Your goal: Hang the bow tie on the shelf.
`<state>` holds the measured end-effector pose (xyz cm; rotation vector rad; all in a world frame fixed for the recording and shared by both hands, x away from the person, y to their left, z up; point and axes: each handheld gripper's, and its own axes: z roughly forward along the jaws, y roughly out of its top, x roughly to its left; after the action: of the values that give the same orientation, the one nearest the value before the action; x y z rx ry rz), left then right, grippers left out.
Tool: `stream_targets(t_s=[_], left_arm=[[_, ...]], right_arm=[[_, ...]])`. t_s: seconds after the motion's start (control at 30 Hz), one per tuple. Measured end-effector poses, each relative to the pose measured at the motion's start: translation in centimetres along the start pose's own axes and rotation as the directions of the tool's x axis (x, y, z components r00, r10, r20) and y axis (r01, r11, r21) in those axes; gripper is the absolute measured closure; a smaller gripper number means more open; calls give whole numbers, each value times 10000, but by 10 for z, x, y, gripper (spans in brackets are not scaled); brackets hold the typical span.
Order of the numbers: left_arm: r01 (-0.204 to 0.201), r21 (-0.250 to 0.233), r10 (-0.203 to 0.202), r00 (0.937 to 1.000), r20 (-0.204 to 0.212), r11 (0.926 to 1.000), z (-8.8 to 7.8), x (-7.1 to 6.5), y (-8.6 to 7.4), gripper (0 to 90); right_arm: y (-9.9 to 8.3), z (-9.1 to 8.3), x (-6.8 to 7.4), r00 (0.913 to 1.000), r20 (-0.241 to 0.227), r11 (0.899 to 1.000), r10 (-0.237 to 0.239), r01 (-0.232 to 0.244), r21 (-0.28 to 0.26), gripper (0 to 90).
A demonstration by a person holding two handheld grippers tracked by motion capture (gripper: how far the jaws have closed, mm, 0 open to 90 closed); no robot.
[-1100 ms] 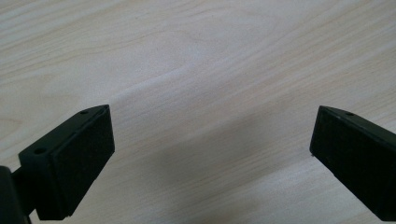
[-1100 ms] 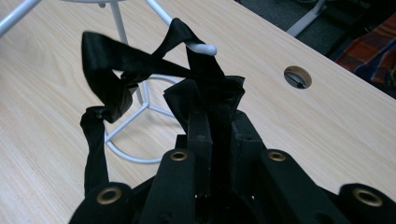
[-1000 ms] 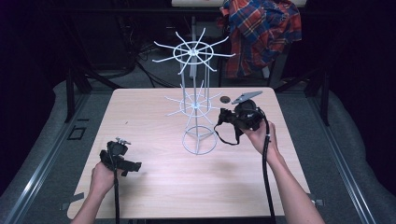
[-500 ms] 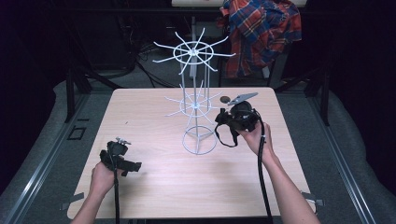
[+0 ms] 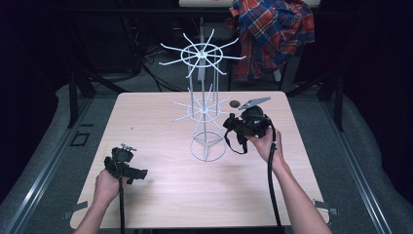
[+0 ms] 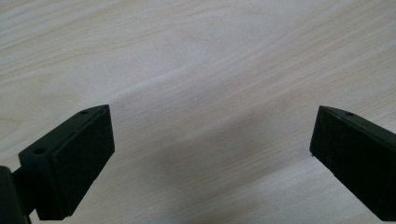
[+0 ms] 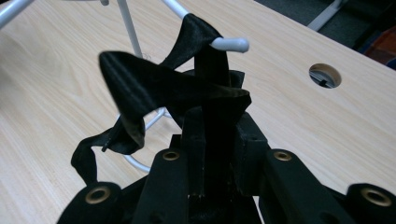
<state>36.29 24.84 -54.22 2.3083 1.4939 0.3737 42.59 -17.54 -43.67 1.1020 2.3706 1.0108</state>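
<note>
Left gripper [image 5: 127, 165]: low over the pale wooden desk [image 5: 156, 195], near its front left; its jaws are wide apart with nothing between them.
Right gripper [image 5: 238, 126]: squeezed tight on a black cloth strap [image 7: 187, 88].
Strap: looped over a white-tipped arm of the white wire rack [image 5: 204, 112] standing mid-desk.
Behind desk: a red and blue checked shirt [image 5: 272, 34].

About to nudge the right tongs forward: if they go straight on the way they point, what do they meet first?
Most likely the white prong tip of the wire rack. The right tongs are shut on the black strap, which already loops over that prong just ahead. Depth is hard to judge.
</note>
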Motion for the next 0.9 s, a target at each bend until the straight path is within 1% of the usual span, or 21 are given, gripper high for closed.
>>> stream_targets(t_s=[0.1, 0.27, 0.3, 0.57, 0.6, 0.67, 0.7, 0.77, 0.8, 0.83, 0.87, 0.9], left_arm=[[7, -4, -7, 10000, -2, 10000, 0, 0, 0, 0], [-3, -2, 3, 10000, -1, 10000, 0, 0, 0, 0], [9, -5, -9, 10000, 12, 10000, 0, 0, 0, 0], [-8, -3, 8, 10000, 23, 10000, 0, 0, 0, 0], [-10, 0, 10, 10000, 23, 10000, 0, 0, 0, 0], [-6, 16, 6, 10000, 35, 10000, 0, 0, 0, 0], [-5, 8, 5, 10000, 29, 10000, 0, 0, 0, 0], [6, 5, -6, 10000, 37, 10000, 0, 0, 0, 0], [6, 5, -6, 10000, 37, 10000, 0, 0, 0, 0], [-13, -9, 13, 10000, 17, 10000, 0, 0, 0, 0], [-13, -9, 13, 10000, 17, 10000, 0, 0, 0, 0], [-5, -17, 5, 10000, 12, 10000, 0, 0, 0, 0]], right_arm=[[-1, 2, 0, 9999, -47, 9999, 125, -125, 6, 764], [-2, 6, -1, 9998, -92, 9999, 171, -171, 18, 761], [-2, 7, -1, 9995, -178, 9997, 246, -245, 43, 756], [-1, 8, 1, 9997, -205, 9998, 157, -156, 80, 716], [-1, 8, 1, 9994, -286, 9998, 175, -173, 97, 702], [-2, 7, 1, 9995, -242, 9998, 177, -175, 109, 696], [-2, 4, 0, 9994, -293, 9996, 210, -205, 172, 672], [-3, 2, 0, 9992, -341, 9997, 202, -198, 121, 640], [-3, 2, 0, 9992, -341, 9997, 202, -198, 121, 640], [-3, -1, -1, 9992, -350, 9998, 167, -162, 142, 612], [-3, -1, -1, 9992, -350, 9998, 167, -162, 142, 612], [-4, -5, -1, 9992, -356, 9997, 199, -194, 156, 575]])
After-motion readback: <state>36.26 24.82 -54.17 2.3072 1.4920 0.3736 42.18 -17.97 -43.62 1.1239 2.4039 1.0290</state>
